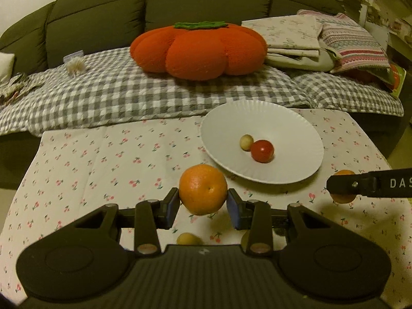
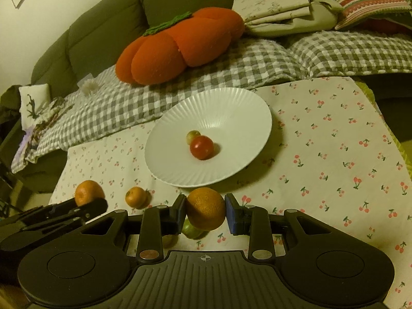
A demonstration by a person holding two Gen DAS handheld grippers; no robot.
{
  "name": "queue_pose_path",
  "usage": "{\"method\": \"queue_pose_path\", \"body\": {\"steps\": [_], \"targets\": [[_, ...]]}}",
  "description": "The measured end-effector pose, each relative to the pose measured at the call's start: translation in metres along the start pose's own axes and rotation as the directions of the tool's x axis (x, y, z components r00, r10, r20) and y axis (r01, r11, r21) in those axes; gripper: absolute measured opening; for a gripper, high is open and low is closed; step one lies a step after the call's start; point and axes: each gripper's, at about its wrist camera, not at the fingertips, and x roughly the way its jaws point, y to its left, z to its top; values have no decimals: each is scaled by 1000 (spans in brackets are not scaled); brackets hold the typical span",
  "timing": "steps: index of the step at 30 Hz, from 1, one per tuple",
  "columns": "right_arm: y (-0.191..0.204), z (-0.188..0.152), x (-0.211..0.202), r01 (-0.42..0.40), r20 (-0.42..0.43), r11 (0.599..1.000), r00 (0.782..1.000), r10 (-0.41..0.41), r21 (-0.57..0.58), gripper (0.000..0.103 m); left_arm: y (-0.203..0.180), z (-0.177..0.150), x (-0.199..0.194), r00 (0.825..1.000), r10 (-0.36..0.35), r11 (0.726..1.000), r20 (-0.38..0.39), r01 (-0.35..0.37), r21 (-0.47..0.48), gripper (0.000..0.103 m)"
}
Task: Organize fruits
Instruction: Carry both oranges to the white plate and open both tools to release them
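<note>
A white plate (image 2: 164, 159) with fine ribs around its rim sits on a soft cloth (image 2: 334, 141) printed with small red cherries. The plate is round and shallow, and it looks smooth and shiny. In its middle lie a glossy red tomato (image 2: 201, 147) and, touching it on the far side, a small pale round fruit (image 2: 192, 135).

The left gripper (image 1: 203, 200) holds an orange (image 1: 203, 189) between its two black fingers. The orange is round with bumpy, dimpled skin, and both pads press on its sides. It hangs above the cloth, just in front of the plate's near rim, and its shadow falls on the cloth below.

The right gripper (image 2: 205, 209) holds a second orange (image 2: 205, 208) the same way, squeezed between its pads, also just in front of the plate's near rim. Under this orange a greenish fruit (image 2: 191, 230) lies on the cloth.

A smaller orange (image 2: 136, 197) rests on the cloth to the left of the plate's near rim, as the right camera shows it. In the left camera a small yellow fruit (image 1: 187, 239) lies on the cloth below the held orange.

Behind the plate, a checked grey and white blanket (image 1: 103, 97) covers a dark sofa (image 1: 97, 20). A plump pumpkin cushion (image 1: 198, 49) of fuzzy orange cloth sits on the blanket.
</note>
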Motion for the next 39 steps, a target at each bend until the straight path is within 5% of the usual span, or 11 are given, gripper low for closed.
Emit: {"method": "queue_pose_path", "body": {"steps": [10, 21, 39], "targets": [[-14, 11, 1, 17, 18, 999, 1000, -17, 33, 30, -13, 19, 22, 1000, -15, 999, 27, 14, 50, 38], [-25, 32, 19, 38, 64, 997, 997, -42, 62, 30, -22, 26, 61, 991, -132, 988, 32, 129, 87, 38], [-7, 35, 56, 66, 94, 993, 994, -57, -96, 31, -32, 23, 90, 982, -189, 972, 18, 184, 143, 39]]}}
